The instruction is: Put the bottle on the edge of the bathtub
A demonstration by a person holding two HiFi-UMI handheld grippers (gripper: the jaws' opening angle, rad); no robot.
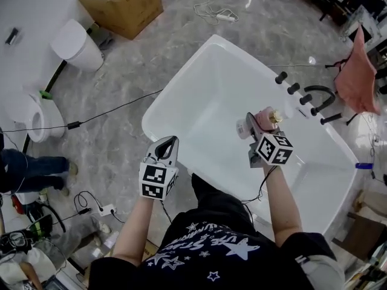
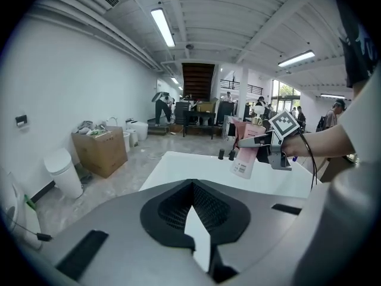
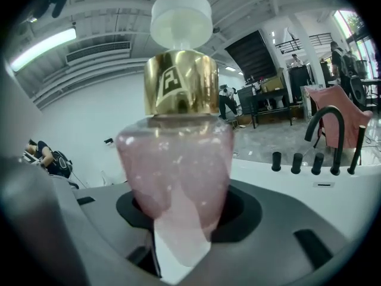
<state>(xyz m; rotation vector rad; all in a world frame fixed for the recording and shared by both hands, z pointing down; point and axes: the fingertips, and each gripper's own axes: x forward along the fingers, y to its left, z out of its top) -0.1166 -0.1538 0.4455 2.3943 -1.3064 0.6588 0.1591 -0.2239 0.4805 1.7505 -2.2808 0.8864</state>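
A pink bottle [image 1: 264, 119] with a gold collar and white cap is held above the inside of the white bathtub [image 1: 175, 95], close to its far side. My right gripper [image 1: 254, 125] is shut on it. In the right gripper view the bottle [image 3: 175, 159] stands upright between the jaws of that gripper [image 3: 178, 219], and the tub ledge [image 3: 262, 171] lies behind it. My left gripper [image 1: 174, 140] hovers at the tub's near rim, shut and empty. From the left gripper [image 2: 192, 204] I see the bottle [image 2: 246, 157] and the right gripper [image 2: 262, 143] over the tub [image 2: 178, 159].
Black tap handles and a curved spout [image 1: 305, 96] stand on the tub's far ledge, also visible as tap handles [image 3: 315, 159]. A pink towel [image 1: 357, 77] hangs beyond them. A cardboard box [image 1: 124, 5], a white bin [image 1: 75, 44], a toilet [image 1: 27, 116] and cables [image 1: 109, 110] are on the floor to the left.
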